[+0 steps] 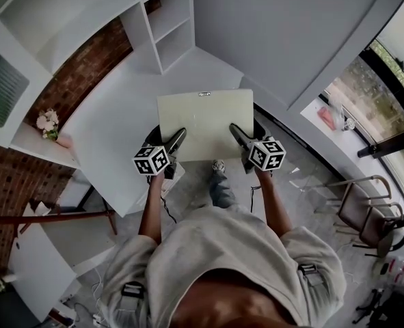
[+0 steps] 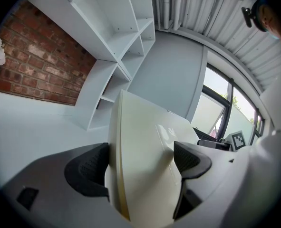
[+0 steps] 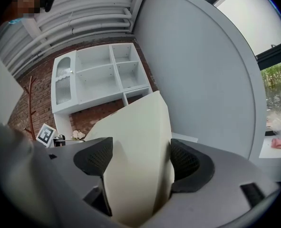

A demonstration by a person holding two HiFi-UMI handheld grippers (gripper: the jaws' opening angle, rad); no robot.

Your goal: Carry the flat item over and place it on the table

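Observation:
A flat cream board (image 1: pixel 205 123) with a small metal clip on its far edge hangs level over the right edge of the white table (image 1: pixel 130 108). My left gripper (image 1: pixel 176 138) is shut on the board's near left corner. My right gripper (image 1: pixel 234 133) is shut on its near right corner. In the left gripper view the cream board (image 2: pixel 145 160) fills the gap between the dark pads (image 2: pixel 85 172). The right gripper view shows the same cream board (image 3: pixel 138 156) pinched between both pads (image 3: pixel 190 167).
A white shelf unit (image 1: pixel 164 19) stands at the table's far end against a brick wall (image 1: pixel 85 63). Flowers (image 1: pixel 48 123) sit on a ledge at left. A grey wall panel (image 1: pixel 284 33) rises ahead. Chairs (image 1: pixel 362 207) stand at right by the window.

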